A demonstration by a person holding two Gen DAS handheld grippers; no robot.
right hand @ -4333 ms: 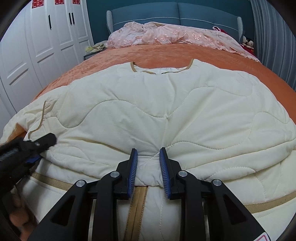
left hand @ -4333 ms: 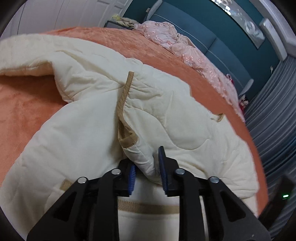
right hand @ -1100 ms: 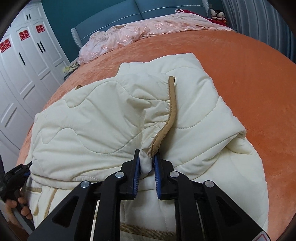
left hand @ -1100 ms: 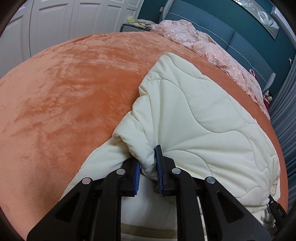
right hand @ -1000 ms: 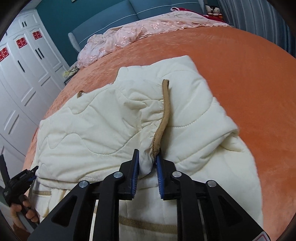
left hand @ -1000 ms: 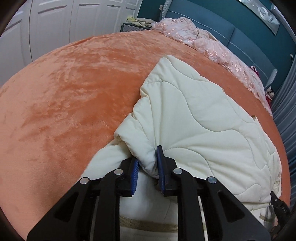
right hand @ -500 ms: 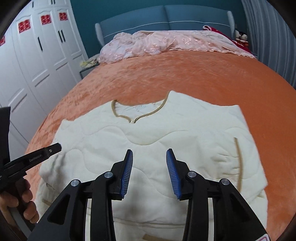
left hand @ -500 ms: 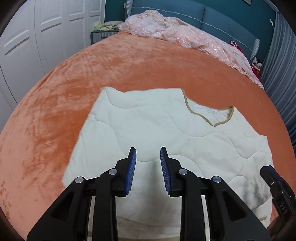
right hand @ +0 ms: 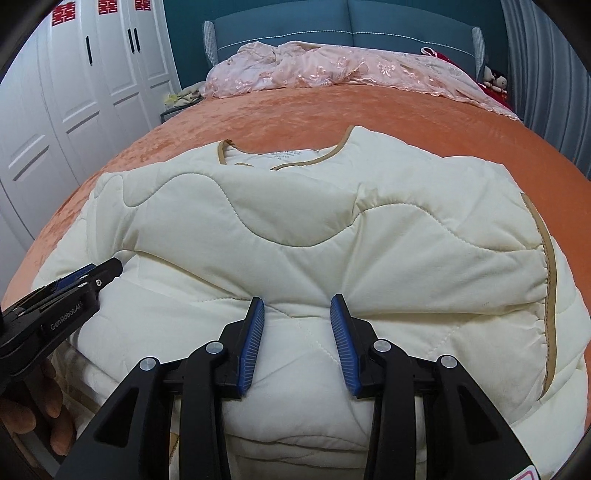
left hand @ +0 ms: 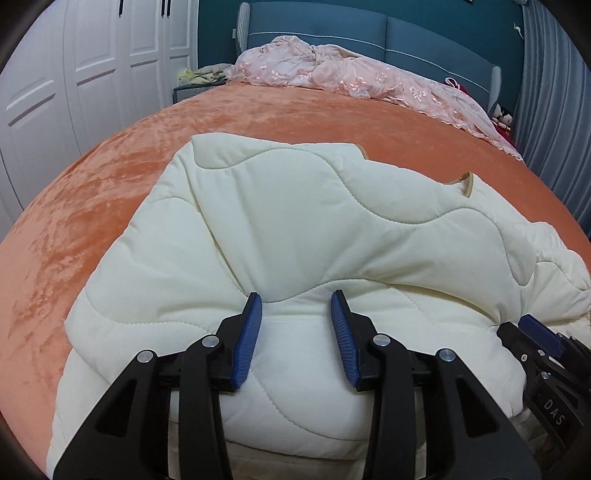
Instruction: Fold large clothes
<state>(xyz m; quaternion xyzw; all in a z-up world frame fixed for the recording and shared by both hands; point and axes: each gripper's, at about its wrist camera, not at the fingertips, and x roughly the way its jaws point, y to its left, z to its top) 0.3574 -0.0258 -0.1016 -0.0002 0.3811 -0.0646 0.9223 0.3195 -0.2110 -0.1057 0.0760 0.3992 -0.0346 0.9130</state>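
Left hand-held gripper [left hand: 295, 317], jaws opening, and right hand-held gripper [right hand: 297, 321], jaws apart, hold nothing above the folded jacket [left hand: 314, 229] on the bed [left hand: 92, 192].

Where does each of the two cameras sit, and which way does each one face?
Left wrist view: sits on the left tongs, facing forward and down over the cream quilted jacket toward the blue padded headboard; the right tongs show at the right edge.
Right wrist view: sits on the right tongs, facing the same way; the left tongs and a hand show at the left.
Both share the jacket, the orange velvet bedspread, the crumpled pink lace cover and the headboard.
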